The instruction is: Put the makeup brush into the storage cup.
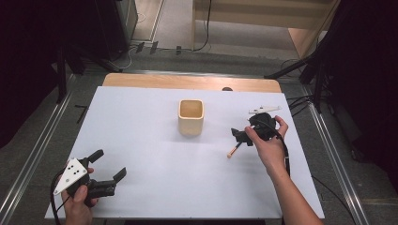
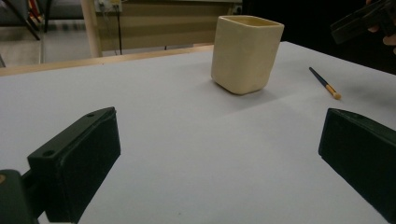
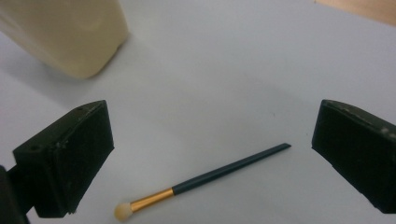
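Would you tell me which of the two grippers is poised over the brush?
The right gripper: its open jaws straddle the brush beside the cup, while the left gripper sits far off.

The brush (image 3: 201, 182) lay flat on the table (image 1: 141, 140), between the spread fingers (image 3: 65, 163) of the right gripper (image 1: 241, 136) and below them, its bristle end nearer the finger at the left of the right gripper view and its handle tip pointing toward the other finger. The cup (image 1: 191, 116) stood upright on the table beyond that left-hand finger, apart from the brush. From the left gripper (image 1: 109, 169), near the table's front left corner, the cup stood well ahead between its parted fingers (image 2: 74, 163), with the brush to the right of the cup, ahead of the right-hand finger.
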Motion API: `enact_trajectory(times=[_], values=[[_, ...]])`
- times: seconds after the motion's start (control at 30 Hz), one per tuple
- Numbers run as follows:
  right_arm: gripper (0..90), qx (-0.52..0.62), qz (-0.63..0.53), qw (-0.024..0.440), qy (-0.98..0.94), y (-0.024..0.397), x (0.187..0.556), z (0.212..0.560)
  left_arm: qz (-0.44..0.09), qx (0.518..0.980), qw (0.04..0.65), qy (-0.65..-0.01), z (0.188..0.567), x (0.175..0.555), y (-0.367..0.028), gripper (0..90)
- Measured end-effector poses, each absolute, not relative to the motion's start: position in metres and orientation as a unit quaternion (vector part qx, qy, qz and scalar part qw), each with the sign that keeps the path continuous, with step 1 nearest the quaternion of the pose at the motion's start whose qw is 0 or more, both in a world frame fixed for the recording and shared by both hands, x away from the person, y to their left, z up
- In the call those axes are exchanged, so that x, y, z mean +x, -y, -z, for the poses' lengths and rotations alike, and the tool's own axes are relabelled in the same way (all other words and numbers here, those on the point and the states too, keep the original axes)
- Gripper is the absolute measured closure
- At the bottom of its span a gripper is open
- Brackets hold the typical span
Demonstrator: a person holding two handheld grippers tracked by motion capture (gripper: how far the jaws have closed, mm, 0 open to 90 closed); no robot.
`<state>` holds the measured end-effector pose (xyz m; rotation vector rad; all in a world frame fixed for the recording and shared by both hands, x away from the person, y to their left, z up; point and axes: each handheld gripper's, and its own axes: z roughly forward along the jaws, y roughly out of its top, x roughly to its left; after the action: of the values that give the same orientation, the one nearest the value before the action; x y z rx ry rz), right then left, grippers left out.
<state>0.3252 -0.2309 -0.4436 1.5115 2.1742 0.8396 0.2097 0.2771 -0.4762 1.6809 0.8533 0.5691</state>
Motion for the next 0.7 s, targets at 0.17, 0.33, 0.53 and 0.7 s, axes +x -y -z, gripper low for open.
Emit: enact_trajectory(times=[0.17, 0.33, 0.53, 0.7], values=[[0.0, 0.553, -0.268, 0.159, -0.773, 0.230, 0.334, 0.450, -0.240, 0.712, 0.552, -0.361, 0.476, 0.209, -0.277, 0.0], [0.0, 0.574, -0.245, 0.126, -0.771, 0.230, 0.343, 0.455, -0.240, 0.712, 0.552, -0.363, 0.476, 0.210, -0.277, 0.0], [0.0, 0.602, -0.190, 0.089, -0.771, 0.227, 0.354, 0.462, -0.240, 0.712, 0.552, -0.362, 0.476, 0.210, -0.277, 0.0], [6.1, 0.619, -0.150, 0.073, -0.768, 0.222, 0.359, 0.468, -0.240, 0.710, 0.553, -0.364, 0.476, 0.210, -0.277, 0.0]])
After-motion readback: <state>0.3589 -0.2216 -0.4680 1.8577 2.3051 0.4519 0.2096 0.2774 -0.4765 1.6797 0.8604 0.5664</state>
